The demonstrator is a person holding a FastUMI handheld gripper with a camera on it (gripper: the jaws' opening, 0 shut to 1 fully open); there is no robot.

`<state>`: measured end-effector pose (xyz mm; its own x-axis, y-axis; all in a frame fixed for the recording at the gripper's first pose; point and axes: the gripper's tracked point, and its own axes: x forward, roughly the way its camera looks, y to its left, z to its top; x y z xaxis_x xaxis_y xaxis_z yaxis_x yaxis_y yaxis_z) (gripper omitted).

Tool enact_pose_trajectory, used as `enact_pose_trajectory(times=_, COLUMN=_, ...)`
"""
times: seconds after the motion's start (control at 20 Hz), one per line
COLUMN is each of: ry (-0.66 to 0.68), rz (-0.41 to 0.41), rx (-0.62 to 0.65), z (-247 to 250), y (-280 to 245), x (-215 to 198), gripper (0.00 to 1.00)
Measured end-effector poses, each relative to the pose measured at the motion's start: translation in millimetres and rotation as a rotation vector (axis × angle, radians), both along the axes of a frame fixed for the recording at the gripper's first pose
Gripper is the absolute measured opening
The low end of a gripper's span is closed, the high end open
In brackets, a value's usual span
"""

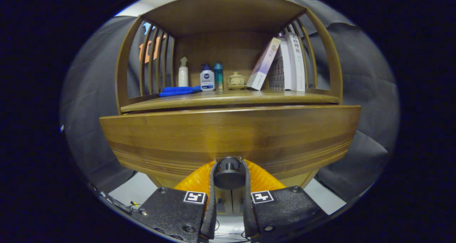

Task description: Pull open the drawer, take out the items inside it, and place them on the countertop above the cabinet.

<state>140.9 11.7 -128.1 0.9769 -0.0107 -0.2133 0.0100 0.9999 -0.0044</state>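
The wooden drawer front (228, 132) stands right ahead of me, drawn a little way out from under the countertop (228, 98). Its dark round knob (228, 171) sits between my two fingers. My gripper (228, 173) is shut on the knob, with the orange fingers (194, 180) pressing it from both sides. The inside of the drawer is hidden behind its front.
On the countertop stand a white pump bottle (183, 73), a white lotion bottle (207, 78), a teal bottle (218, 76), a small lidded teacup (235, 80), leaning books (285, 63) and a blue cloth (178, 91). Slatted wooden sides and a top board enclose that shelf.
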Motion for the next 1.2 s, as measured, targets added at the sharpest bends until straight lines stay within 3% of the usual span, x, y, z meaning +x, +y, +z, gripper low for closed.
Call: enact_pose_trajectory(times=1.2, ry=0.022, rz=0.035, rx=0.042, z=-27.9, y=9.1, x=-134.4, gripper=0.33)
